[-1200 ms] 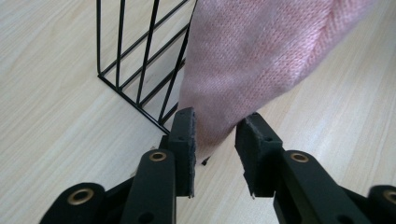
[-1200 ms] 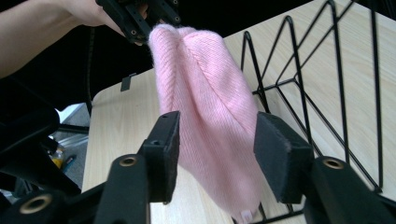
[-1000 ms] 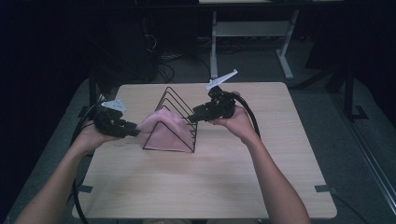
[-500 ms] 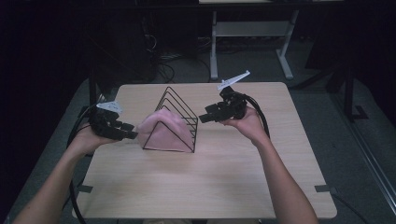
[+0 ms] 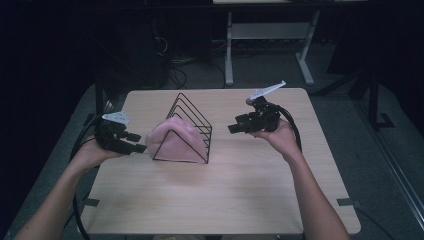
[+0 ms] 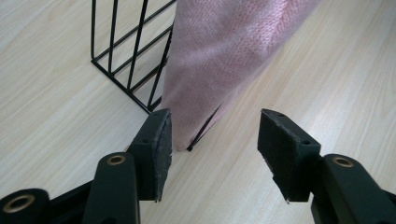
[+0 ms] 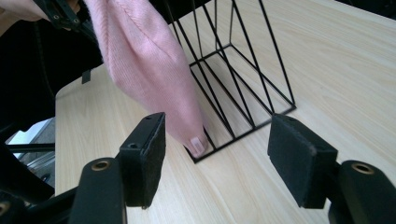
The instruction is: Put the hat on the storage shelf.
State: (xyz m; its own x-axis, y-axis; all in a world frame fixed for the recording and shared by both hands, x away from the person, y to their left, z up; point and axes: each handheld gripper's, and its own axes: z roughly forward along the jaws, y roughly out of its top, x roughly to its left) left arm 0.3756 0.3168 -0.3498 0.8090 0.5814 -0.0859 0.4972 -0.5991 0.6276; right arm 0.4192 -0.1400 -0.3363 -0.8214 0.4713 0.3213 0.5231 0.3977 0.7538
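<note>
A soft pink knitted cloth (image 5: 175, 140) is draped over a black triangular wire rack (image 5: 192, 120) on the pale wooden table (image 5: 225, 200), hiding the rack's near wires. Left claw (image 5: 136, 148) and right claw (image 5: 235, 128) are held open, empty, either side of the rack.
</note>
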